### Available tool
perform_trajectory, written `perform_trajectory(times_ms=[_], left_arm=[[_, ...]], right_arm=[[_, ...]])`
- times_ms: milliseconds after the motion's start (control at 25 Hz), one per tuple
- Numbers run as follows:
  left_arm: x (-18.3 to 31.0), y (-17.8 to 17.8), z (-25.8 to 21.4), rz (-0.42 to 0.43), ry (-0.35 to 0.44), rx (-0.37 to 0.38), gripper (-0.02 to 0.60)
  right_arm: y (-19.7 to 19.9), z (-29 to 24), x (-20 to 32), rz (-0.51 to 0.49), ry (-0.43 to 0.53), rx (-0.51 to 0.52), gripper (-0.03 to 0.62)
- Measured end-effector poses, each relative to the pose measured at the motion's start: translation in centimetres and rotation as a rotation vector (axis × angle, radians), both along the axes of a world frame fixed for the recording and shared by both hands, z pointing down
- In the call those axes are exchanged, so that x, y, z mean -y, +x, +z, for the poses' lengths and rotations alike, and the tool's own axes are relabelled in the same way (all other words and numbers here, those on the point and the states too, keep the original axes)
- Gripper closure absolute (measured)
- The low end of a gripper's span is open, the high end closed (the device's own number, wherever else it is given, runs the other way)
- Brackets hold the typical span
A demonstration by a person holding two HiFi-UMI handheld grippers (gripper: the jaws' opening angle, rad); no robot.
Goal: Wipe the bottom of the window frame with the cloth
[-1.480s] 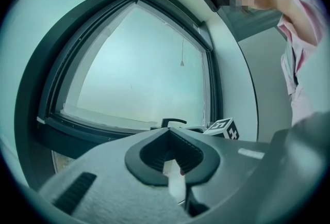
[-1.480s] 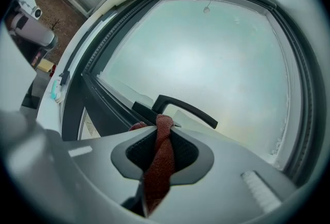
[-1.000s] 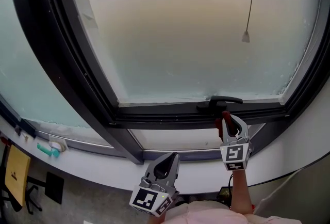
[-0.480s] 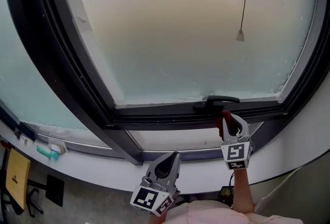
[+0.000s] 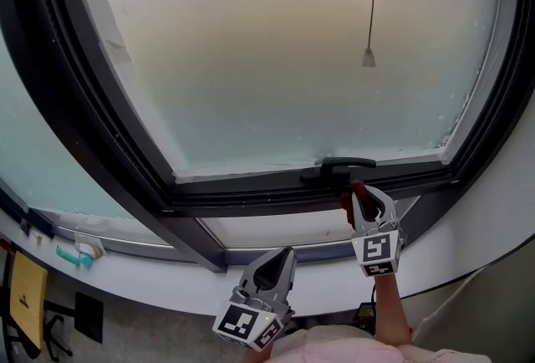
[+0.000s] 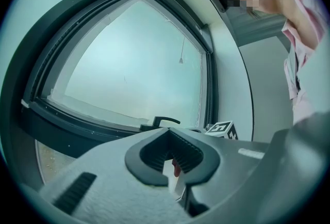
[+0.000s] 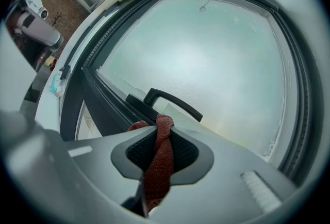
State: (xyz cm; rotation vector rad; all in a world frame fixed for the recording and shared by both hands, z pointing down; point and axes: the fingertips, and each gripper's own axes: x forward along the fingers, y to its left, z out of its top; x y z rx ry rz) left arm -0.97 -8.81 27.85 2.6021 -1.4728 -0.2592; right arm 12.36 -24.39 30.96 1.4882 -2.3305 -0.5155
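Observation:
The window's dark bottom frame (image 5: 251,186) runs across the head view, with a black handle (image 5: 338,165) on it. My right gripper (image 5: 362,192) is just below and to the right of that handle, shut on a red cloth (image 5: 351,201). In the right gripper view the twisted cloth (image 7: 159,161) sticks out past the jaws of my right gripper (image 7: 163,138), toward the handle (image 7: 172,101) and frame (image 7: 108,99). My left gripper (image 5: 278,259) hangs lower, over the white sill, shut with nothing in it. In its own view my left gripper (image 6: 170,149) points at the frame (image 6: 77,114).
A white sill (image 5: 167,282) runs under the window. A teal and white object (image 5: 75,253) lies at its left end. A blind cord with a small weight (image 5: 368,58) hangs in front of the frosted pane. A white wall borders the window on the right.
The window and handle have slid left in the head view. My right gripper has shifted left with them and stays just under the handle. The left gripper has barely moved.

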Motion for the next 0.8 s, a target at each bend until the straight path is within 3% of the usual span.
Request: perform_trajectory(times_ms=[800], left_arm=[[1.8, 3.1, -0.1, 0.069, -0.002, -0.009, 0.588]], right_arm=[[3.3, 0.0, 0.7, 0.030, -0.008, 0.030, 0.526]])
